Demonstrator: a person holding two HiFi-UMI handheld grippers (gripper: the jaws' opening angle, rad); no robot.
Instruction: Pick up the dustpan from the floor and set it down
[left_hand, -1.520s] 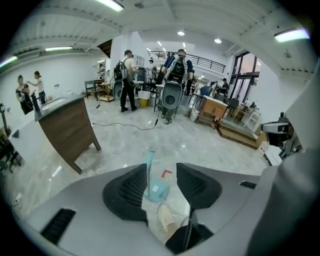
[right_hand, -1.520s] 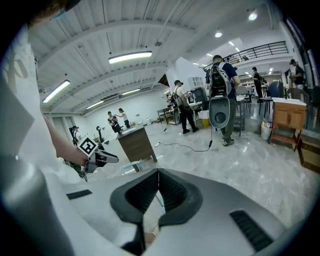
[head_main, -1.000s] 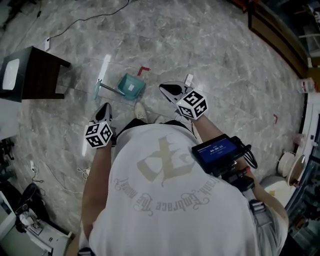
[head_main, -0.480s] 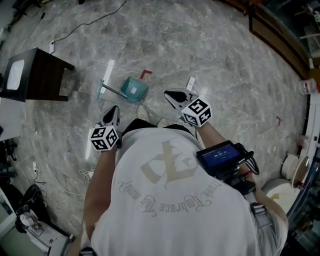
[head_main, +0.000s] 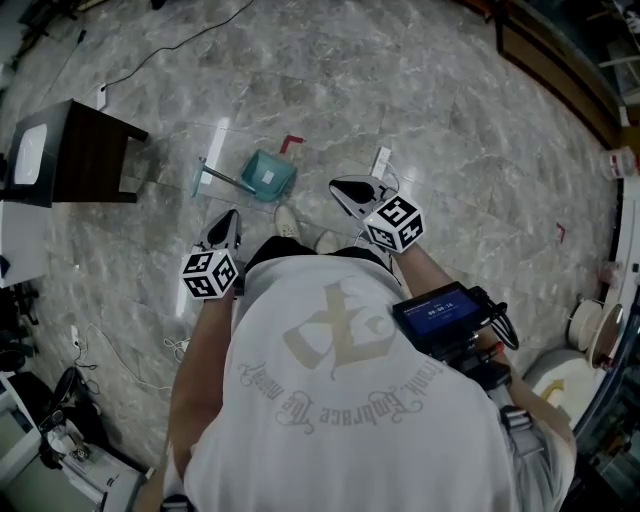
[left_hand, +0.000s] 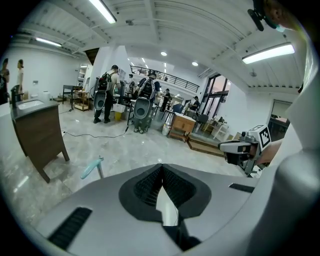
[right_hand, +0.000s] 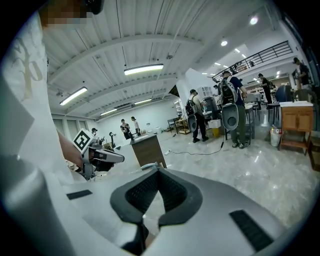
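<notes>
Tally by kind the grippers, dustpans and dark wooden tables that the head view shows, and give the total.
Grippers: 2 (left gripper, right gripper)
Dustpan: 1
Dark wooden table: 1
Total: 4

The person wears a white short-sleeved T-shirt (head_main: 340, 400) with a large grey emblem (head_main: 330, 330) and curved lettering on the back, and pale shoes (head_main: 285, 222). The left gripper (head_main: 232, 214) and right gripper (head_main: 335, 183) have grey shells, black ribbed pads and black-and-white marker cubes (head_main: 209, 273). By the right arm is a black device (head_main: 440, 312) with a blue screen and dark cables.
</notes>
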